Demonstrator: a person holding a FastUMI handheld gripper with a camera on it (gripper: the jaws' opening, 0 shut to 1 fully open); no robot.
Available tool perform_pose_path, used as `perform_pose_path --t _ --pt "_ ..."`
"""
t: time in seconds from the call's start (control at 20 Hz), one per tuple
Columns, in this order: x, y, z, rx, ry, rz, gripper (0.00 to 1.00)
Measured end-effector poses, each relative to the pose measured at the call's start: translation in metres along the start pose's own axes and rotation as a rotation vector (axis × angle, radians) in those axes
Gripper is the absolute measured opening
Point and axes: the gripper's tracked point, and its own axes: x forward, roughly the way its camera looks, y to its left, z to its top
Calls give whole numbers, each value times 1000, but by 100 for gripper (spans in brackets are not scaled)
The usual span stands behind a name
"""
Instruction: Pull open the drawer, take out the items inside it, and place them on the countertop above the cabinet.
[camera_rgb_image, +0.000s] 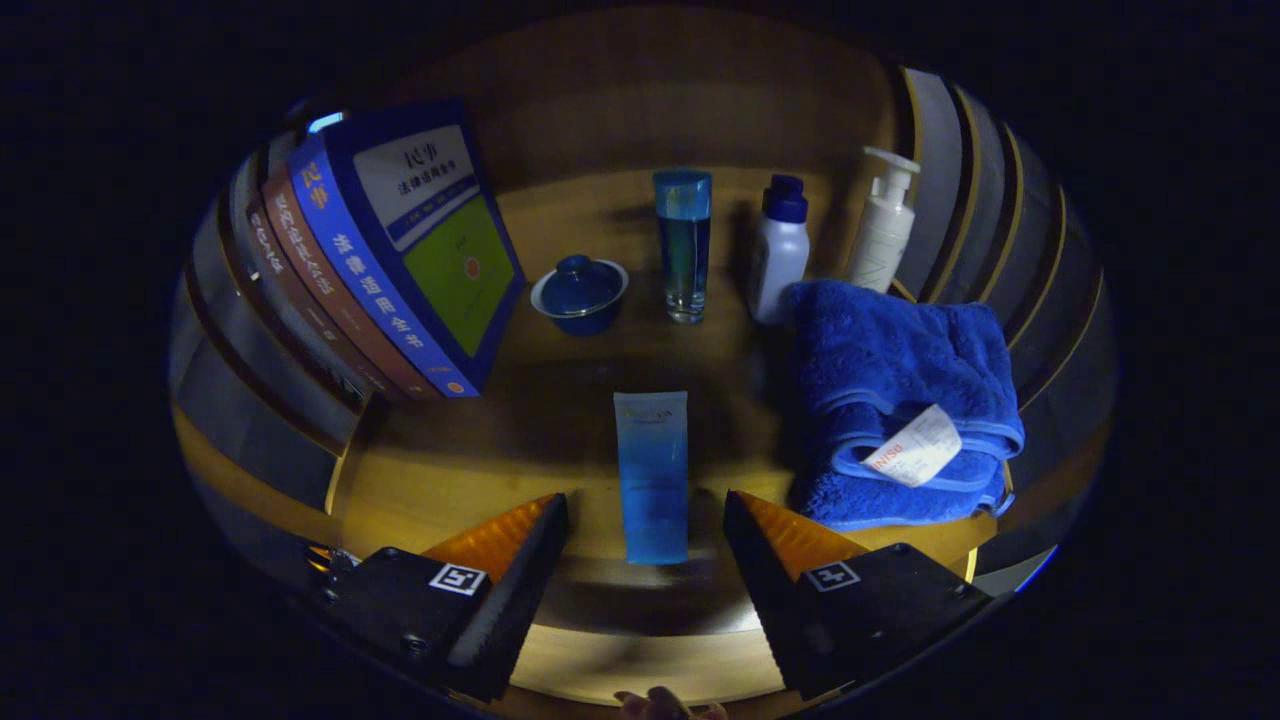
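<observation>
The blue squeeze tube (652, 478) lay flat on the wooden countertop (480, 470), lengthwise between and just ahead of the fingers, its near end level with the fingertips. The gripper (645, 520) stood spread wide, one finger on each side of the tube, neither touching it.

Handling, as a judgement: the tube appeared light, soft-walled and smooth, so it would dent under pressure and could slip. A hold across its width, near the middle of the body, would suit best.

Beyond the tube stood a blue lidded cup (579, 292), a tall clear-and-blue bottle (684, 245), a white bottle with a blue cap (779, 250) and a white pump bottle (885, 225). To the right, near the tube, lay a folded blue towel (900, 390) with a paper tag (915, 447). At the far left a row of books (390, 260) leaned.
</observation>
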Motion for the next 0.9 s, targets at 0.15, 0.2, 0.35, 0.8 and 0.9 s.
perform_pose_path --t 0.15,0.2,0.35,0.8,0.9 --pt "-28 -2 -2 -18 -67 -13 99" --pt "-39 -1 -4 -20 -91 -16 99" --pt "-80 2 -8 -14 -175 -6 99" --pt "-211 18 -49 -40 -503 50 100" --pt "-228 19 -69 -43 -567 65 99"
